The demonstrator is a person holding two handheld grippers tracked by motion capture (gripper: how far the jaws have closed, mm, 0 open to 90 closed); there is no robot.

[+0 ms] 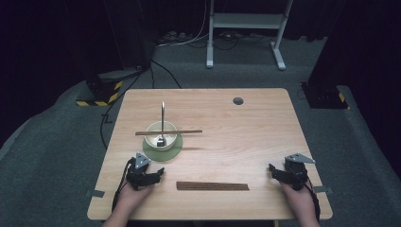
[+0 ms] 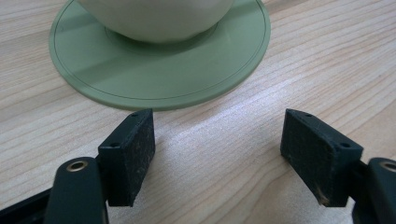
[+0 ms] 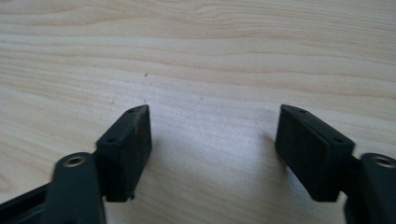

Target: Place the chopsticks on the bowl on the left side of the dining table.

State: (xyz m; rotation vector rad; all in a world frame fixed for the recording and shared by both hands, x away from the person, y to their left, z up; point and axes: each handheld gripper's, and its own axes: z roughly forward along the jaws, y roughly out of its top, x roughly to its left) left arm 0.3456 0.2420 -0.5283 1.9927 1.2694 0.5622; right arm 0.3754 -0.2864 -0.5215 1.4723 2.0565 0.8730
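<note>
Wooden table (image 1: 246, 142) — chopsticks (image 1: 168, 132) span the bowl (image 1: 161, 135) crosswise; both tools (image 1: 158, 172) (image 1: 273, 170) released.

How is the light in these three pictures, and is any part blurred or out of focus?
High view: the table is lit while the room behind is nearly black; the bowl casts a soft shadow to its right. Left gripper view: sharp on the green saucer, with pale glare on the wood between the open jaws. Right gripper view: the wood grain is clear, and the near gripper parts at the bottom edge look soft.
</note>
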